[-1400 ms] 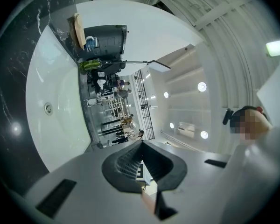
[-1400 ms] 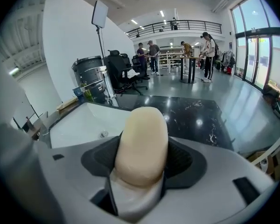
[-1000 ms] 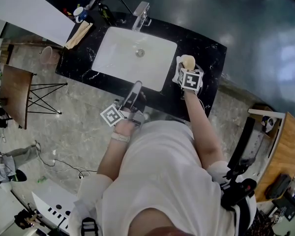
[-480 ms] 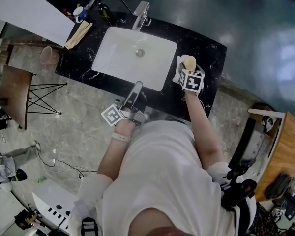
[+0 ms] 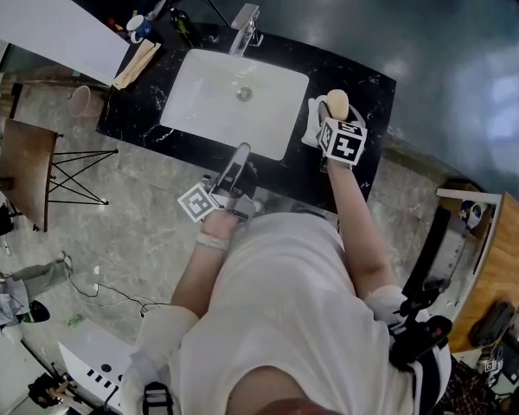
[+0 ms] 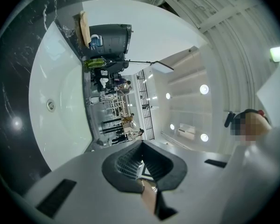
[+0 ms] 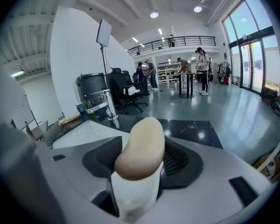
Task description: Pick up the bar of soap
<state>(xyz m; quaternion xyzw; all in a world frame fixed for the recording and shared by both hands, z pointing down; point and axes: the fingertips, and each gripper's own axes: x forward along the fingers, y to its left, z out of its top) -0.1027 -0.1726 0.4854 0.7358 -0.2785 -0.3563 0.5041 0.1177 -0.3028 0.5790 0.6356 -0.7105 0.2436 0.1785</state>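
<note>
Pinching bar of soap (image 7: 141, 148), between right fingers (image 7: 181, 164)

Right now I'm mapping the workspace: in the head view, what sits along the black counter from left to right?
cup → sink → bar of soap, held in the right gripper

I see the sink (image 5: 233, 102) set in the counter (image 5: 368, 85), with the tap (image 5: 245, 20) behind it. A cup (image 5: 138, 26) and a bottle (image 5: 183, 24) stand left of the tap. My right gripper (image 5: 329, 115) is over the counter, just right of the sink, with the soap (image 5: 336, 104) between its jaws. My left gripper (image 5: 241, 152) is at the sink's front edge. A small table (image 5: 26, 167) stands on the floor to the left.
</note>
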